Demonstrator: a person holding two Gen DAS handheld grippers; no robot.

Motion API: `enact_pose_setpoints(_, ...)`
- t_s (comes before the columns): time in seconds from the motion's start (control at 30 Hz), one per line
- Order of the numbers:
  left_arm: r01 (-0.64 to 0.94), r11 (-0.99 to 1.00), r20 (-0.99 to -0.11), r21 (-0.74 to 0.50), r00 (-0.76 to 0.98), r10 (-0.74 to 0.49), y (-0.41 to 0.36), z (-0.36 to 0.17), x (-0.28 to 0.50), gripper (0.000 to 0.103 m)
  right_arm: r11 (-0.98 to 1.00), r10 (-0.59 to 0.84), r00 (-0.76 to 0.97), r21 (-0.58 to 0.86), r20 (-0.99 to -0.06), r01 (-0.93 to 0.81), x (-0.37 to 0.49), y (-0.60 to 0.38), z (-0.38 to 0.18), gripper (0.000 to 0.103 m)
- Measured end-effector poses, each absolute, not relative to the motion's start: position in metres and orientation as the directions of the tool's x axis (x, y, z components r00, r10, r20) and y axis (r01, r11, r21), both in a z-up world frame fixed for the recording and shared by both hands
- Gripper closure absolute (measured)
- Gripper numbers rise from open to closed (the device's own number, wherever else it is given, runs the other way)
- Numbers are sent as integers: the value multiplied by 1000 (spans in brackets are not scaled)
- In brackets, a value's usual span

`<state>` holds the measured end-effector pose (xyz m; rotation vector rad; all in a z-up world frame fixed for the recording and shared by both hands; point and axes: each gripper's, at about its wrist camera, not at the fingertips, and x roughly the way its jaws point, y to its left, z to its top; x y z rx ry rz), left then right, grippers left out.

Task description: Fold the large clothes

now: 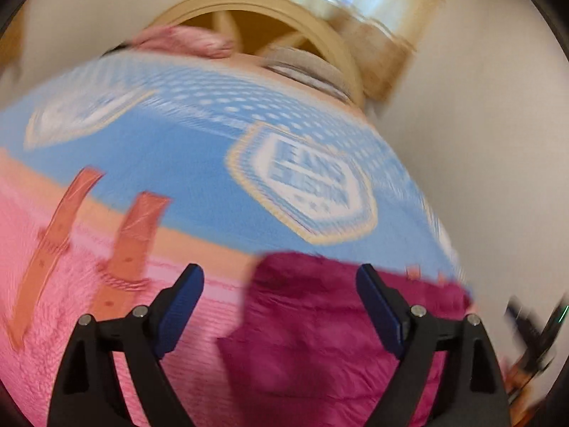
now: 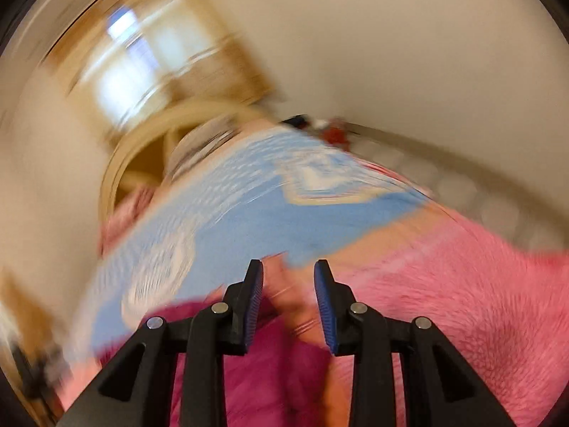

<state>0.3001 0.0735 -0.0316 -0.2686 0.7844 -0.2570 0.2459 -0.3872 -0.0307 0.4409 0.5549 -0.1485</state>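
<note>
Magenta fleecy cloth (image 1: 320,338) is lying on the pink and blue patterned bed cover (image 1: 170,163), right below your left gripper (image 1: 281,306), whose jaws are standing wide over it. Your right gripper (image 2: 288,306) is hovering with jaws narrowly parted, gripping nothing; both views are blurring.
</note>
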Motion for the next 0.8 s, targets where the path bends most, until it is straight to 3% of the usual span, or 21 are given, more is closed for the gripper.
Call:
enact_pose_setpoints(0.17,170,968,-686,-187,682,-252,-15,-55,300,13,958,181,796,287,-577,-10,290,-274,-30,72)
enact_pose_setpoints(0.27,152,974,-701,-166,676,-225,-38,-72,309,13,983,167,735,172,-657,-70,322,-221,-51,72)
enact_pose_setpoints(0.37,111,983,-714,-149,675,-185,-40,-79,323,13,996,71,724,86,-686,-17,343,-210,-79,72)
enact_pose_setpoints(0.53,63,976,-733,-211,650,-200,-33,-108,335,12,982,125,701,188,-702,13,355,-228,-121,72)
enact_pose_setpoints(0.8,74,968,-699,-238,680,-223,-38,-126,330,7,968,186,686,253,-704,-3,360,-230,-136,73)
